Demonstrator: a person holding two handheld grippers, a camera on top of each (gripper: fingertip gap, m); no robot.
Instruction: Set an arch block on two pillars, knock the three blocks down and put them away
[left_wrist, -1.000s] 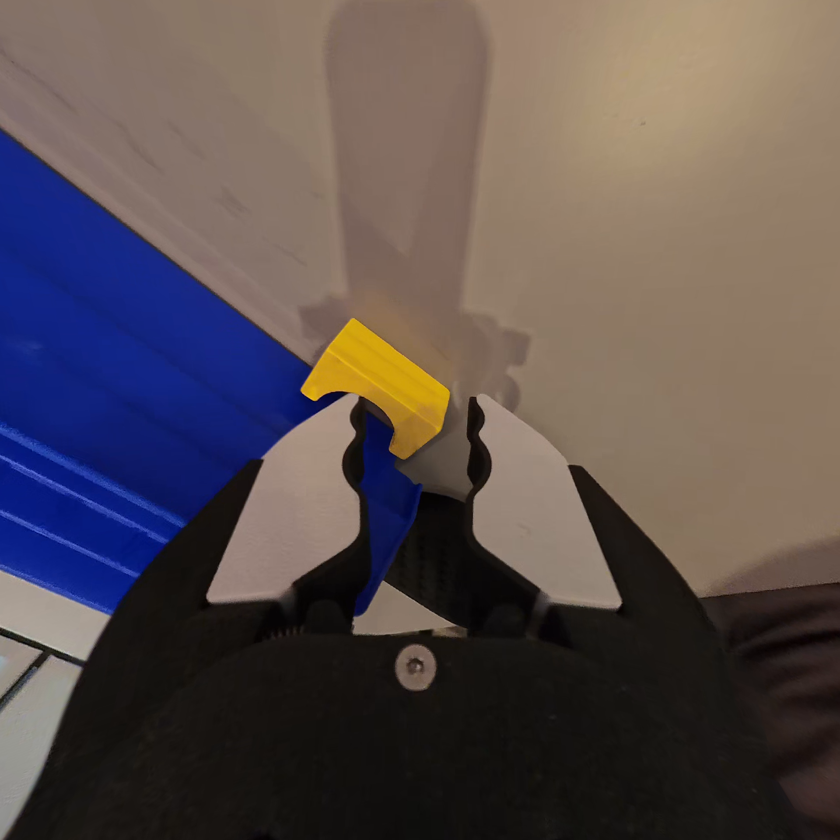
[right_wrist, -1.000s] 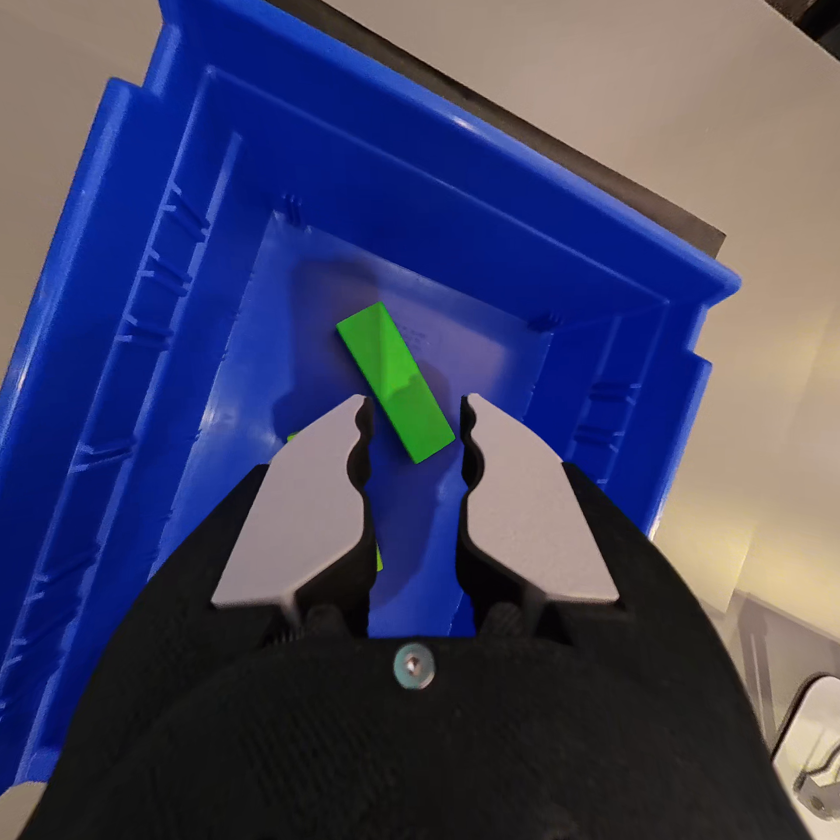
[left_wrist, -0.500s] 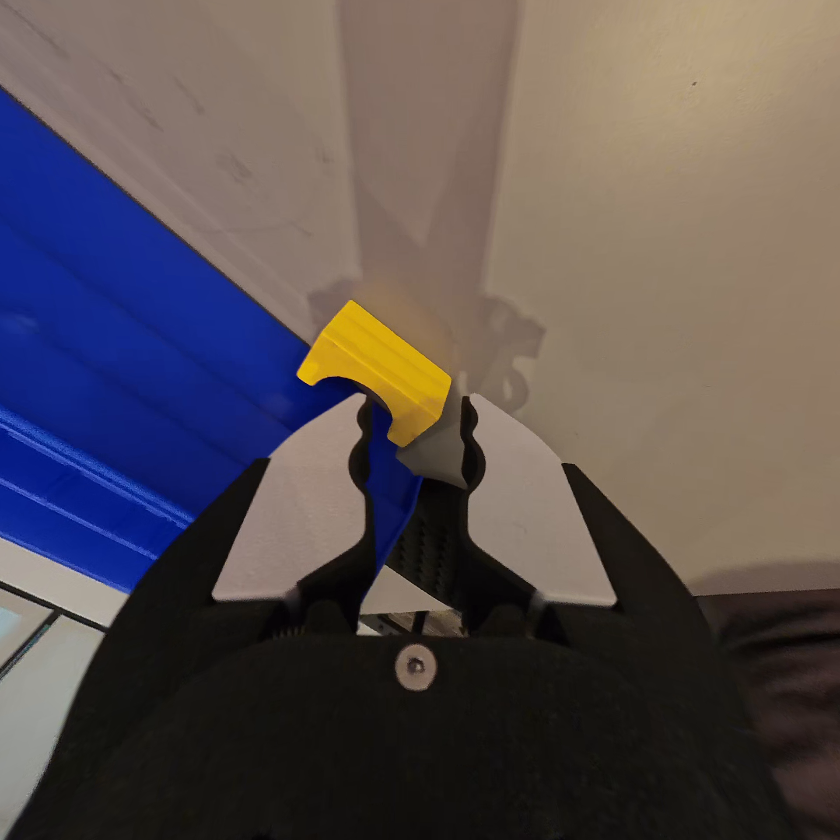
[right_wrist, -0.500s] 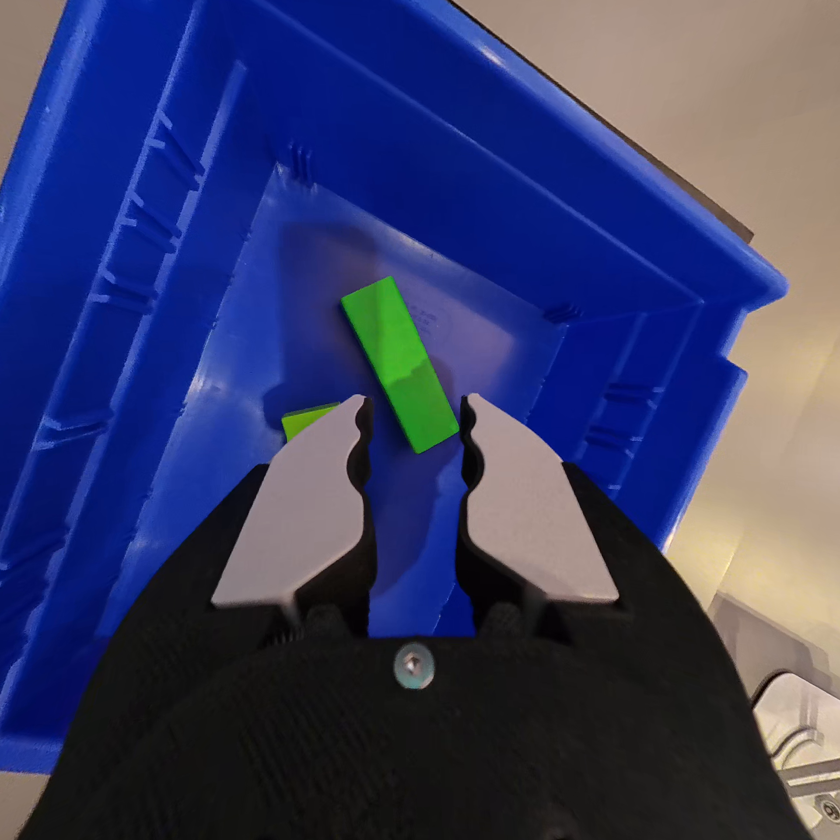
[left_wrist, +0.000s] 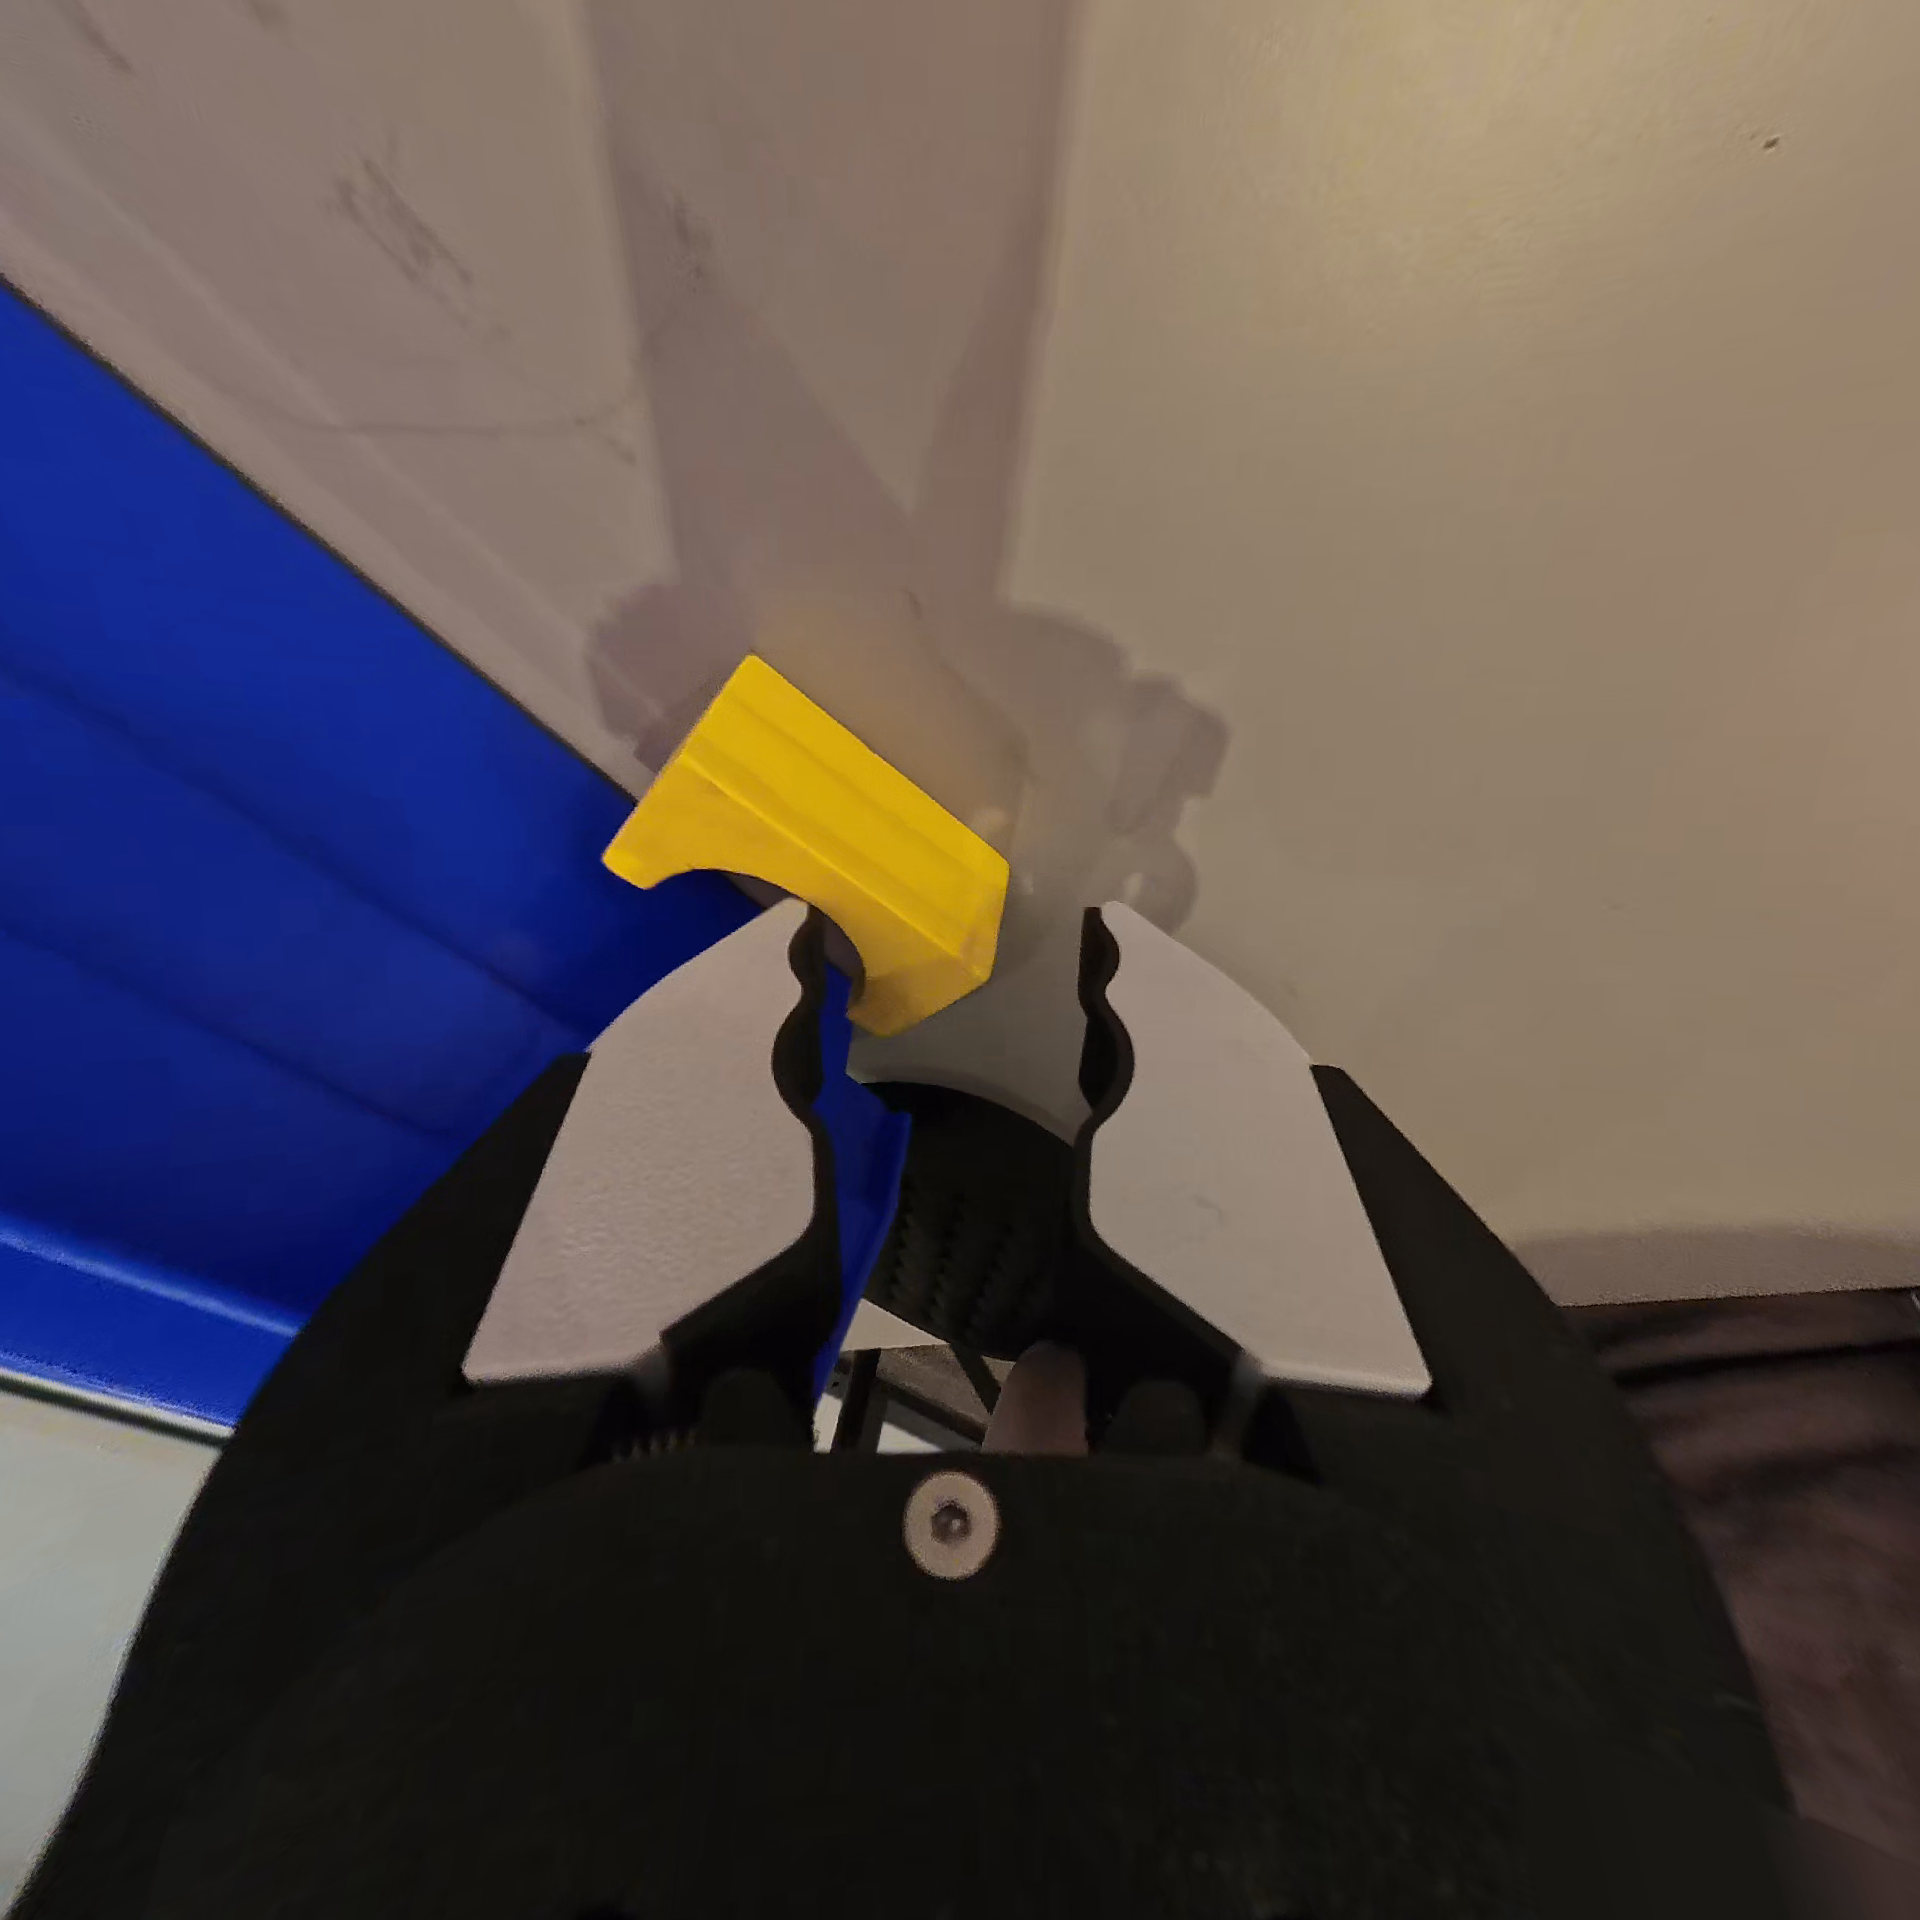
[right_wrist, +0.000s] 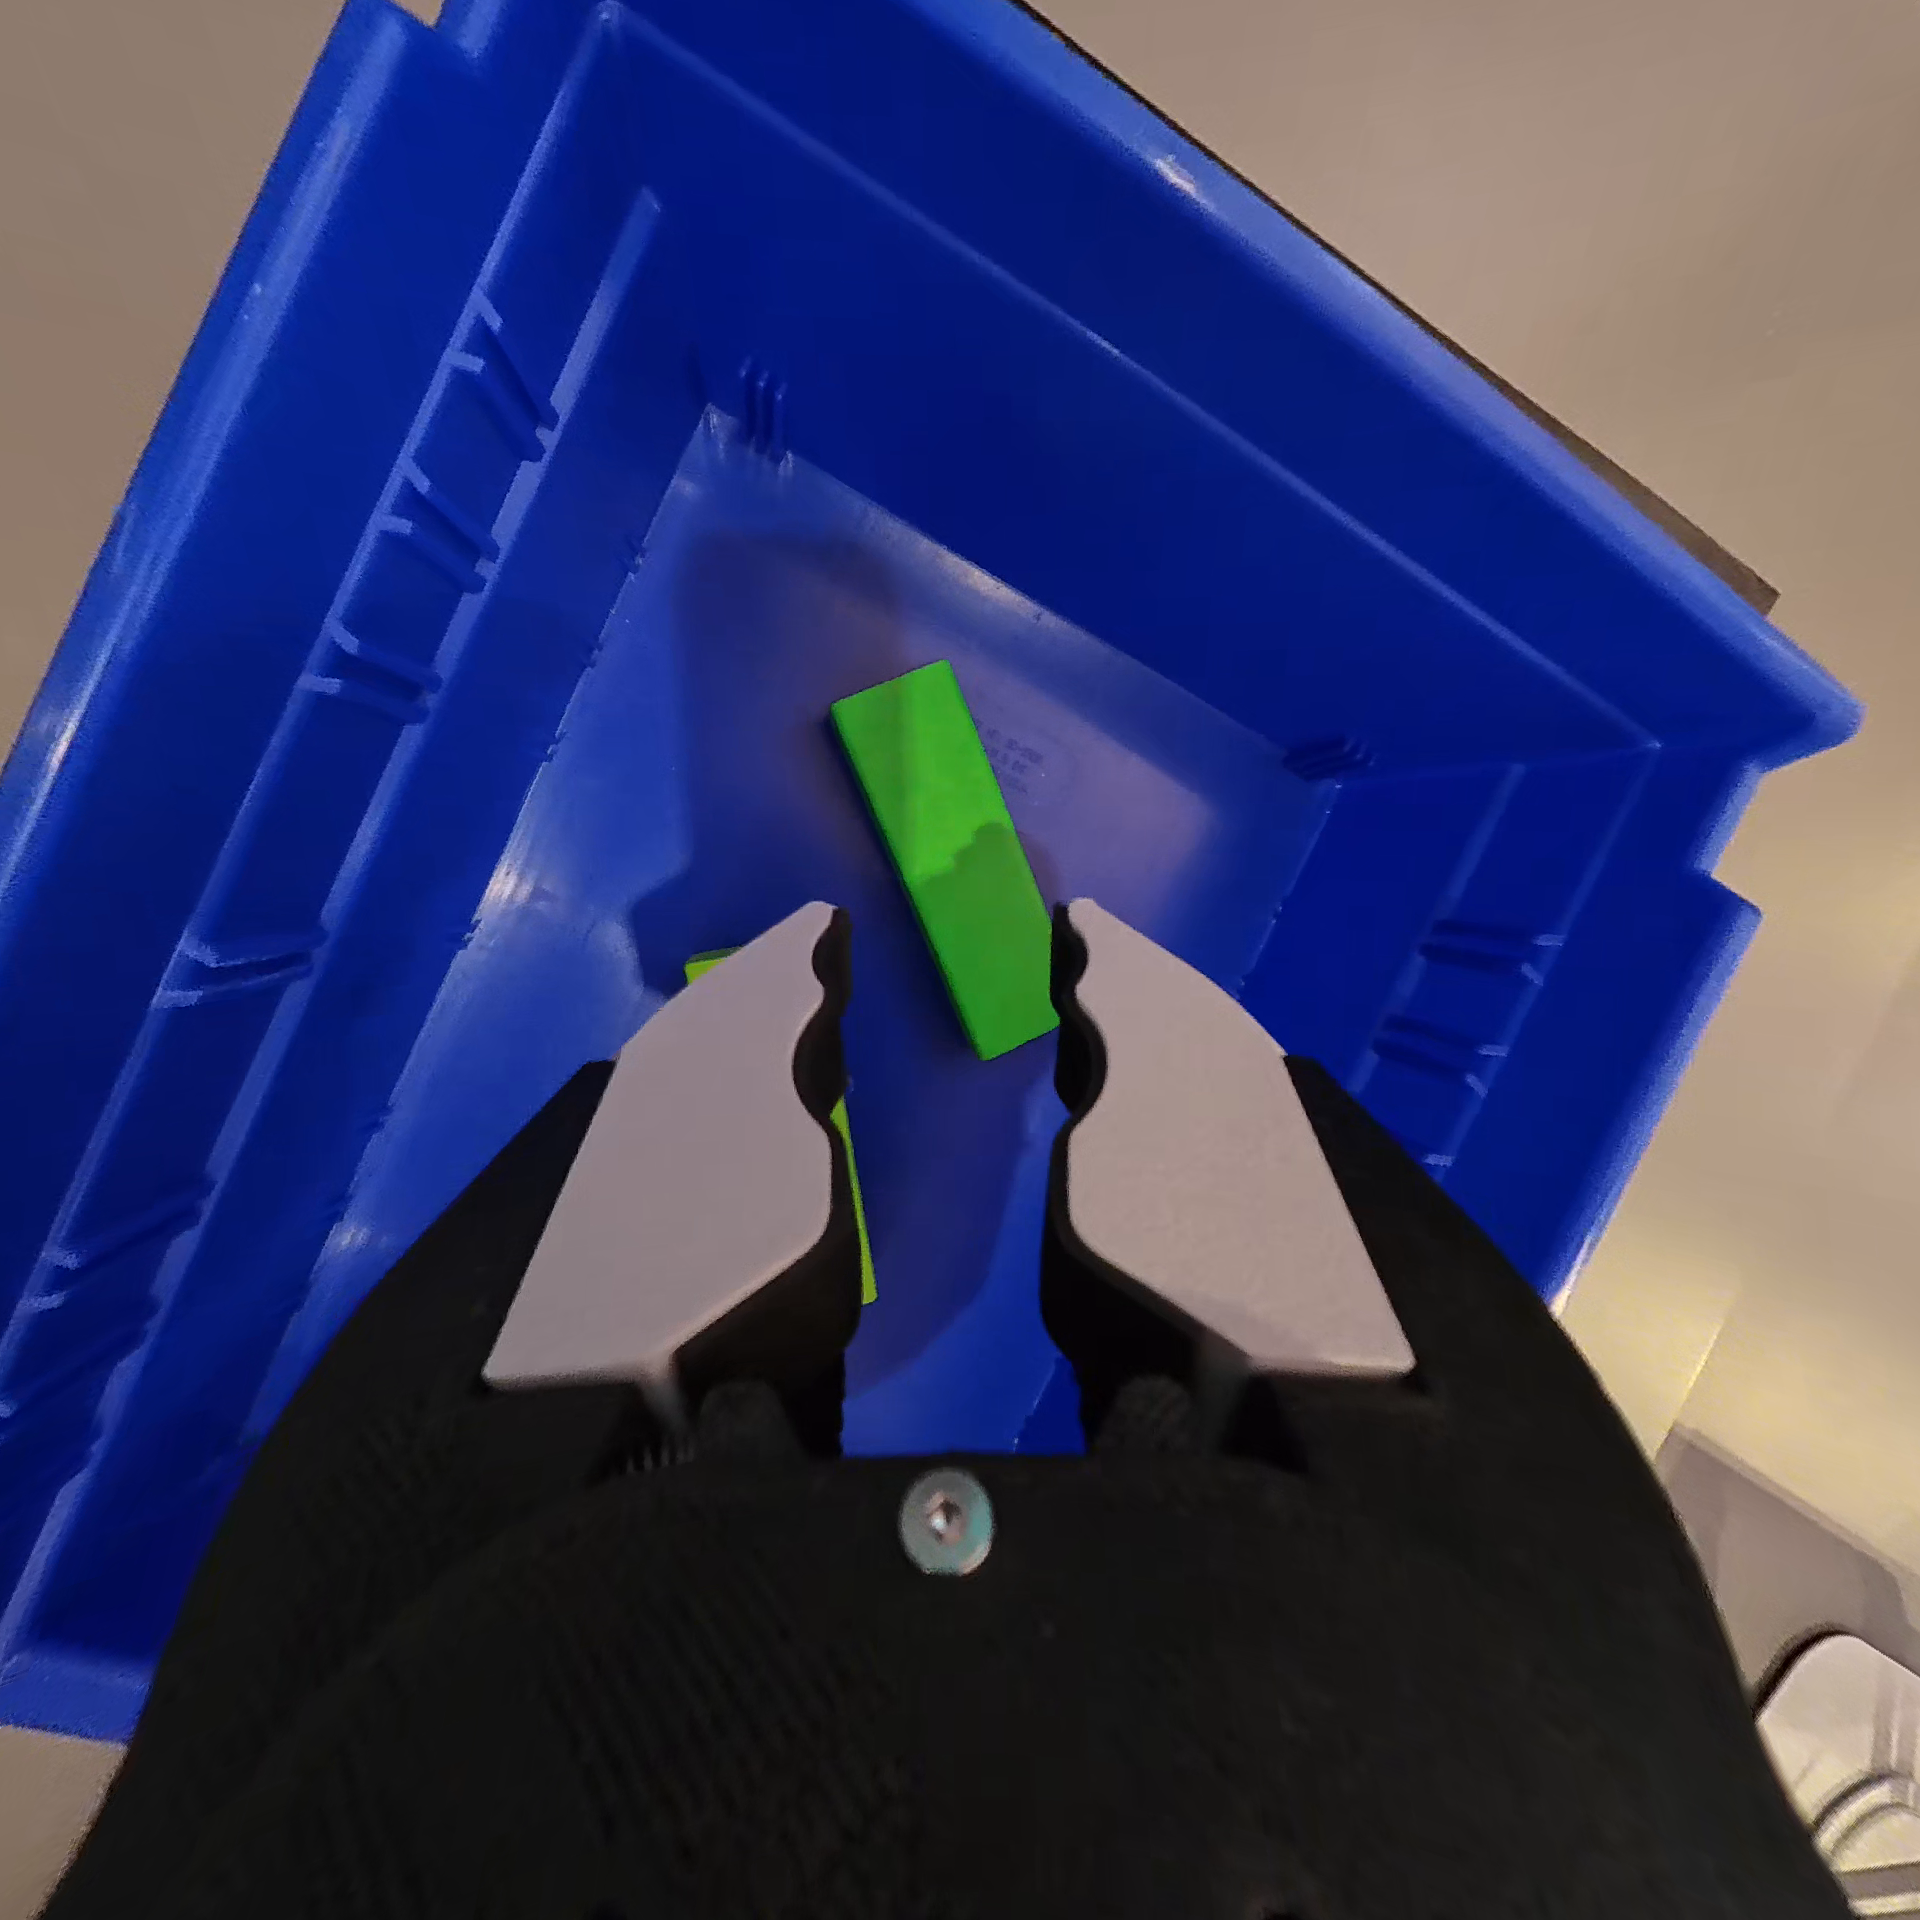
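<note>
My left gripper (left_wrist: 945, 914) had its jaws apart with nothing between them, tips poised just short of the yellow arch block (left_wrist: 821, 831). The arch lay on the pale table (left_wrist: 1455, 623), close against the outer wall of the blue bin (left_wrist: 260, 883); one foot of it sat in line with my left jaw tip, though I could not tell whether they touched. My right gripper (right_wrist: 951, 920) hung over the bin's (right_wrist: 1039, 343) inside, jaws likewise parted and empty. Below it one green pillar block (right_wrist: 940, 842) lay flat on the bin floor, and a second green block (right_wrist: 857, 1216) showed only as slivers beside and behind my left jaw.

I judged the putting-away step nearly finished: both pillars were in, and only the arch was out. The next move called for my left gripper to straddle the arch, close squarely across its flat sides, lift it clear of the bin wall and release it inside.
</note>
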